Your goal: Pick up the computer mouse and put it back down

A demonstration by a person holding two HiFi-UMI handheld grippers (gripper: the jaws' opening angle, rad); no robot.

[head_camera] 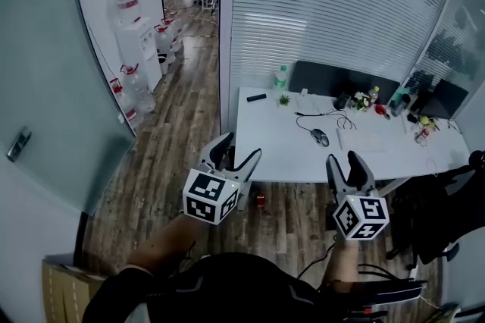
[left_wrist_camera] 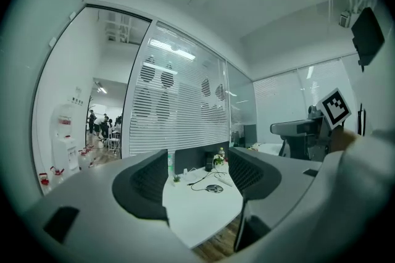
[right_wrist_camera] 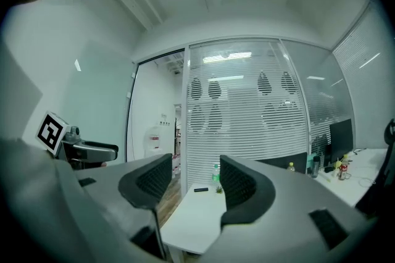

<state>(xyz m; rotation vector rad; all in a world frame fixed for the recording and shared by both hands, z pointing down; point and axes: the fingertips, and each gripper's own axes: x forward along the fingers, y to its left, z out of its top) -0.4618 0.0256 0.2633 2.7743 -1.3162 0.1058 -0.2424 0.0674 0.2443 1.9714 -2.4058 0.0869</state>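
The white tabletop [head_camera: 280,156] is stretching ahead of both claws. The left claw [head_camera: 242,148] and right claw [head_camera: 345,159] are hanging open and empty, short of its near edge. The mouse [head_camera: 321,136] is lying mid-tabletop, well apart from both claws.

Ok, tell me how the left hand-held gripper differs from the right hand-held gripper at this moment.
The left hand-held gripper has its jaws wider apart than the right hand-held gripper. The left one's view frames the computer mouse between its jaws. The right one's view frames the desk end, where a small dark object lies. Shared: both are open, empty and well short of the mouse.
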